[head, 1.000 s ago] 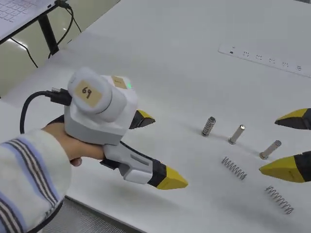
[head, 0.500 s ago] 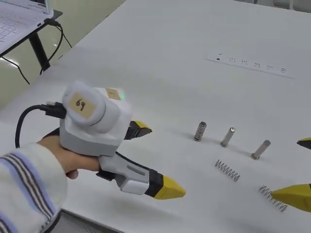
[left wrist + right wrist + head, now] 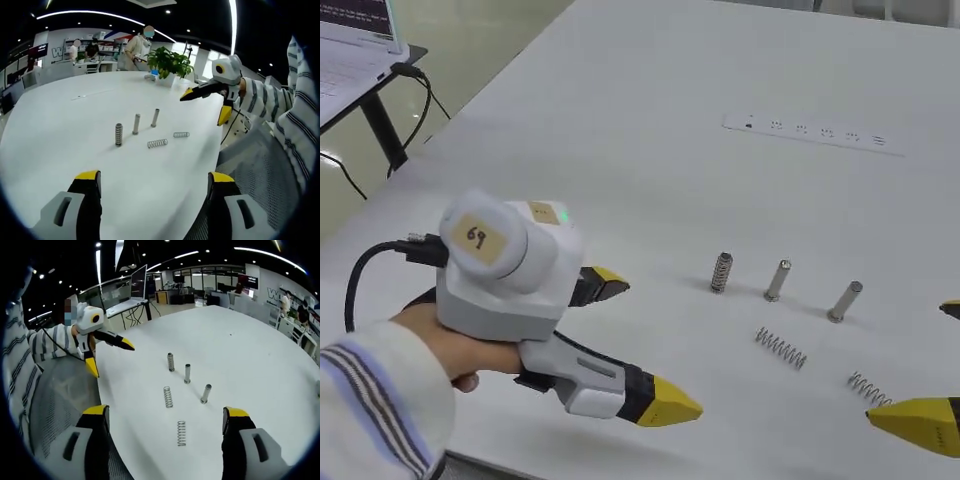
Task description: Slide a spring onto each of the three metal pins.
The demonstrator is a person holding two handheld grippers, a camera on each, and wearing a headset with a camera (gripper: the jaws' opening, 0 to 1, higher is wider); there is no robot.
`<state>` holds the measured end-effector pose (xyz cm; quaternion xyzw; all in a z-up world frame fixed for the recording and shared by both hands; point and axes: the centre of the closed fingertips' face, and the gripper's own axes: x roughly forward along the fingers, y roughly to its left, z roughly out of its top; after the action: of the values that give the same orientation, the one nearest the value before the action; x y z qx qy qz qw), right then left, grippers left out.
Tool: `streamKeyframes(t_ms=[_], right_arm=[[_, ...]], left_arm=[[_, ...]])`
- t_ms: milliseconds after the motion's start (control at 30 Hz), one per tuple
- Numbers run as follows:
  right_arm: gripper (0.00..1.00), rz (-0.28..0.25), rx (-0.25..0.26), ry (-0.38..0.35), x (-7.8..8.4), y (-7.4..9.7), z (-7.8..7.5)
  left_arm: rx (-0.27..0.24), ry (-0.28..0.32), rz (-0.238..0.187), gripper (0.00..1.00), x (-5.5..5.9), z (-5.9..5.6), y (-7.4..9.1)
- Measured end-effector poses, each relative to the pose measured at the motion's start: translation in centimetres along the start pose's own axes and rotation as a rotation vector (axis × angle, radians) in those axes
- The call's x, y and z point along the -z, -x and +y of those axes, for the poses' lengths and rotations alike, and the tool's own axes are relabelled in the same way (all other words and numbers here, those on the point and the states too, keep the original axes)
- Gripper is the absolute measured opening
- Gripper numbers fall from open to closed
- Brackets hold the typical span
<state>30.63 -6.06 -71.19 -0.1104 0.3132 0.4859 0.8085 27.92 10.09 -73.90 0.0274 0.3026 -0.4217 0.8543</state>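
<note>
the left gripper point(image 3: 638, 346) is held above the bench point(image 3: 620, 150), its jaws wide apart and empty. the first pin point(image 3: 724, 257) carries a spring point(image 3: 721, 274); the middle pin point(image 3: 777, 280) and the tilted pin point(image 3: 844, 301) are bare. the near loose spring point(image 3: 780, 347) and the far loose spring point(image 3: 868, 388) lie in front of the pins. the right gripper point(image 3: 935, 365) has its jaws apart and empty too.

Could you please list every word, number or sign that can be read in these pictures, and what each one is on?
"69": handwritten on a tan sticker atop the left tool.
Laptop screen: lines of text, too small to read.
Power strip: marks too small to read.
Wall sign: begins with a large "W", rest blurred.
</note>
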Motion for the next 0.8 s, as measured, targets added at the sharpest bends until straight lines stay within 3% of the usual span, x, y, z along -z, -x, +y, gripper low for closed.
streamKeyframes(t_ms=[333,567,800], right_arm=[[0.99,-0.055,0.042,-0.072,0.7,-0.3,-0.6],[0.99,-0.089,0.071,-0.066,0.2,-0.2,-1.1],[0.99,-0.083,0.099,-0.058,0.5,0.0,-1.5]], left_arm=[[0.015,0.006,0.018,0.83,0.5,-0.1,-0.2],[0.031,-0.012,0.024,0.83,0.6,-0.4,-0.7],[0.043,-0.009,0.043,0.77,0.8,-0.4,-0.9]])
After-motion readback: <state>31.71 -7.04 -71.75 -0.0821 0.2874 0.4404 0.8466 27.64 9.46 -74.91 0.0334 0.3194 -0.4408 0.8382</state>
